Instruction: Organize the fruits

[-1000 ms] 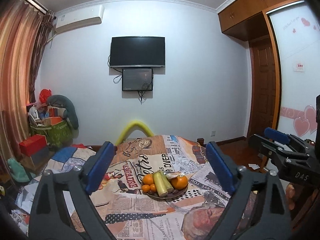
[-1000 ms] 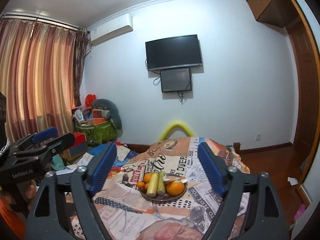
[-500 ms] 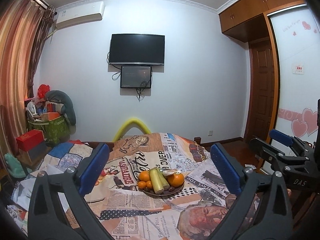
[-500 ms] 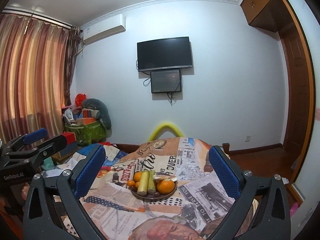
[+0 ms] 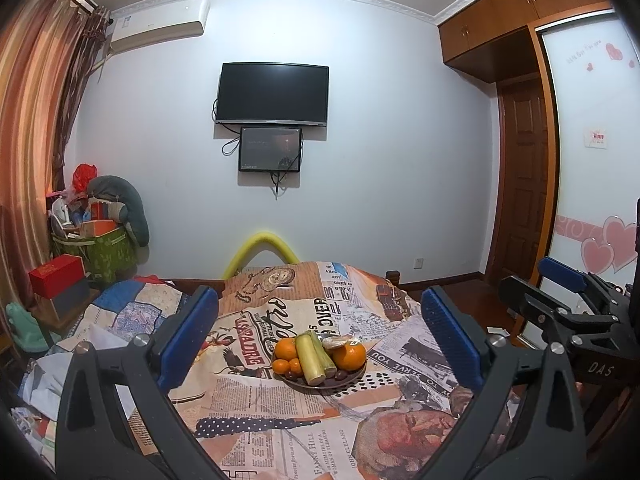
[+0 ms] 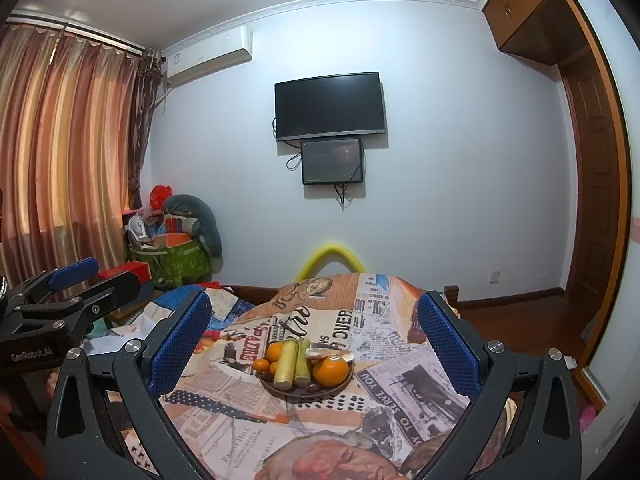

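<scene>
Left gripper [image 5: 320, 336] and right gripper [image 6: 314, 332] both gaped wide, empty, framing fruit plate [image 5: 352, 380] at lower centre on newspaper-print cloth [image 5: 256, 396]. Oranges [image 5: 349, 355], pale green stalks [image 5: 310, 358] already gathered on plate; whether sorting ahead or finished, unclear.

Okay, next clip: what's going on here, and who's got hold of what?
A person holds a pair of tongs in each hand above a table with a newspaper-print cloth. The left tongs and the right tongs are both open and hold nothing. All the fruit in view sits on one plate: a large orange, smaller oranges, two pale green stalks and some small dark fruits. That fits either an arranged plate or one awaiting sorting.
</scene>
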